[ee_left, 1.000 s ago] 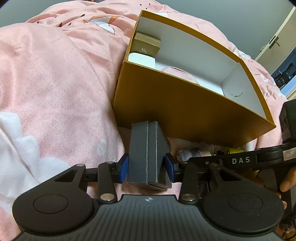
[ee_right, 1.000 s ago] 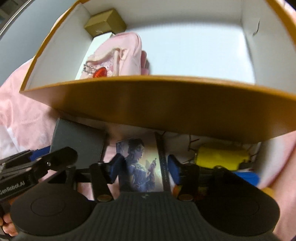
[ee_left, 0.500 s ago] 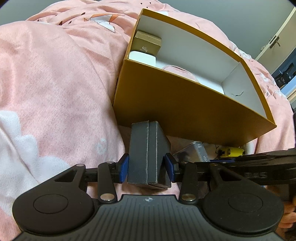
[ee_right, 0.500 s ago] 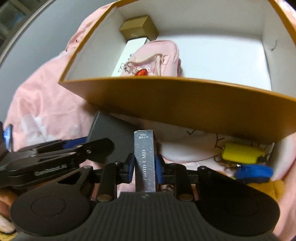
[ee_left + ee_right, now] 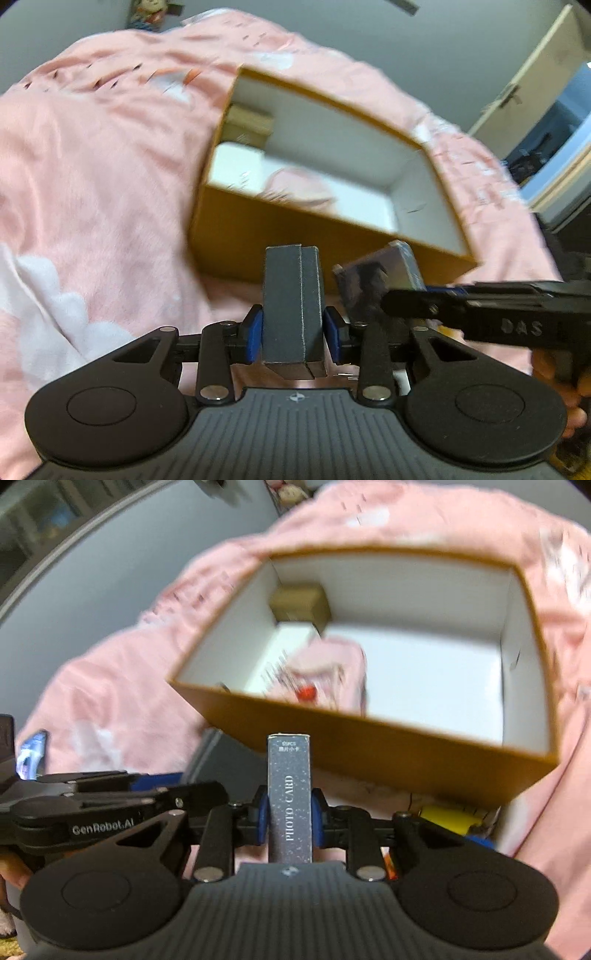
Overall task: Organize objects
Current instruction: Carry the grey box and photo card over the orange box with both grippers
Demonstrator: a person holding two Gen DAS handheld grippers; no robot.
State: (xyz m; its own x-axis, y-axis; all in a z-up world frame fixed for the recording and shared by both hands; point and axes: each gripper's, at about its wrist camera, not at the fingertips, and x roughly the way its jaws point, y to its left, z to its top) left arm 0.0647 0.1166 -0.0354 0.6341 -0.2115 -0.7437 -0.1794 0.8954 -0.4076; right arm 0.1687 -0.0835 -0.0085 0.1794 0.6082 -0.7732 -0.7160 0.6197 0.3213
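Observation:
My left gripper (image 5: 293, 338) holds a dark grey box (image 5: 291, 302) upright, its blue pads pressing both sides while the jaws are closing. In the right wrist view my right gripper (image 5: 289, 819) is shut on a slim grey "PHOTO CARD" box (image 5: 289, 775), standing on edge. Both are lifted in front of the near wall of an open brown cardboard box (image 5: 258, 236) (image 5: 369, 746) with a white inside. The photo card box (image 5: 376, 273) also shows in the left wrist view, beside the dark box. Both views are blurred.
Inside the brown box lie a small gold box (image 5: 301, 602), a white box (image 5: 232, 166) and a pink pouch (image 5: 332, 668); its right half is bare. A yellow item (image 5: 447, 818) lies below the near wall. A pink blanket (image 5: 92, 166) is underneath. A hand (image 5: 569, 387) is at the right.
Both grippers have risen with their boxes, and the brown box looks lower and farther. The right gripper closed on the photo card box and lifted it off the blanket on edge.

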